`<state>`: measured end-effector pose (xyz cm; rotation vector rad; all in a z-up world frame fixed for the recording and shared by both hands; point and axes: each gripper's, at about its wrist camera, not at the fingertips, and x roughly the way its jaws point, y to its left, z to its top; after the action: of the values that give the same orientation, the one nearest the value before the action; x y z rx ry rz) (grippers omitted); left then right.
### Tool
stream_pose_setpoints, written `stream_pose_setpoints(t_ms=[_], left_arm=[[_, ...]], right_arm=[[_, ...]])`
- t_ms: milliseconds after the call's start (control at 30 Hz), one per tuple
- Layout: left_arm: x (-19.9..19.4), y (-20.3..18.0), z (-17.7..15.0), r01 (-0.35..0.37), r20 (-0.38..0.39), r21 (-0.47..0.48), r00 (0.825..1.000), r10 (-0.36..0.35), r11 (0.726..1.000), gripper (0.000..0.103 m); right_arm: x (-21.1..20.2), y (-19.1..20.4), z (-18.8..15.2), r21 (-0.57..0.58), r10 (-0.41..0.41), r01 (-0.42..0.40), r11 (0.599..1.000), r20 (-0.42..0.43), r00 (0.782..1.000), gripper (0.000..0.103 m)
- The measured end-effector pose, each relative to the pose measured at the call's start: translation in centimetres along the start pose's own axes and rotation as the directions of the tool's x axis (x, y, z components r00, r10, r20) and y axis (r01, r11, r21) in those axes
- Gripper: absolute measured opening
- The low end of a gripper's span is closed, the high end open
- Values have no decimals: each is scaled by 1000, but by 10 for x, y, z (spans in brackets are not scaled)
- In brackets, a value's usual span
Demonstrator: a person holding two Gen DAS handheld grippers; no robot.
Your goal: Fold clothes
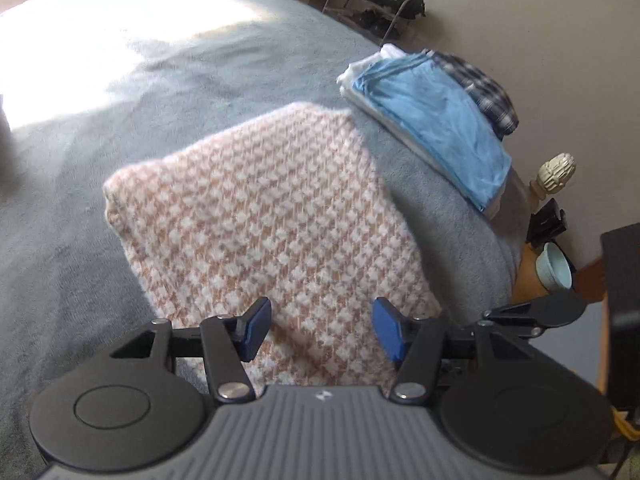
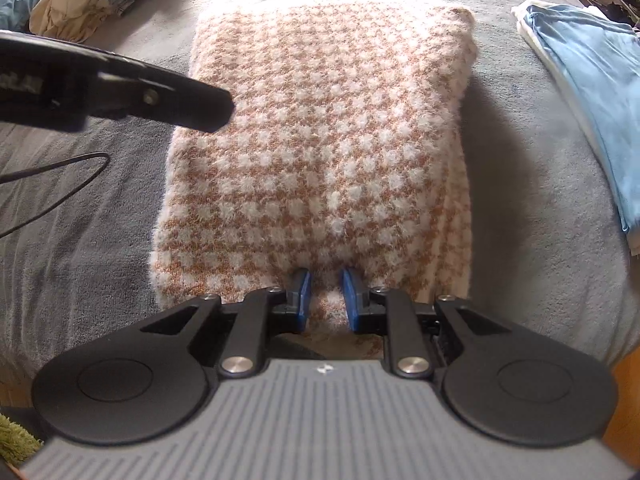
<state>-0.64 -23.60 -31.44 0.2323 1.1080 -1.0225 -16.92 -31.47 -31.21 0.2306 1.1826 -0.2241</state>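
A pile of folded clothes (image 1: 440, 120) lies near the bed's edge, just beside the checked sweater (image 1: 272, 208). The left gripper (image 1: 320, 330) hovers open above it; the right gripper (image 2: 325, 296) pinches the sweater's near hem. Bare grey blanket (image 1: 160, 80) spreads beyond.

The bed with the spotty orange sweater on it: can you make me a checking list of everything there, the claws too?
Surface: grey blanket over the bed, sunlit at the far end.
Job's things: folded orange-and-white sweater lying flat; folded pile with a blue garment on top beside it.
Clutter: unfolded clothes heap at the far corner.
Claws: left claw open above the sweater's near edge, holding nothing; right claw closed on the sweater's near edge.
Cables: thin black cable looping over the blanket.
Surroundings: shoe rack by the wall, bedpost knob, pale bowl beside the bed.
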Motion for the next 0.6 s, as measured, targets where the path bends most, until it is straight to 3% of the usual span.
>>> stream_pose_setpoints(t_ms=[167,267,433,500,600], left_arm=[[14,-6,-10,-56,-14,54,998,57,997,59],[15,-1,-9,-52,-20,28,998,52,998,61],[18,5,-9,-42,-30,-10,999,41,999,61],[19,5,-8,-45,-36,-16,998,45,999,61],[20,6,-7,-41,-50,-30,998,40,999,62]], right_arm=[[-5,-2,-1,10,11,-11,1000,19,1000,17],[-23,-12,12,42,47,-49,998,39,998,16],[-52,-32,58,61,-31,17,998,232,972,17],[-41,-38,76,56,-55,41,998,264,963,17],[3,-46,89,34,-71,66,997,202,977,18]])
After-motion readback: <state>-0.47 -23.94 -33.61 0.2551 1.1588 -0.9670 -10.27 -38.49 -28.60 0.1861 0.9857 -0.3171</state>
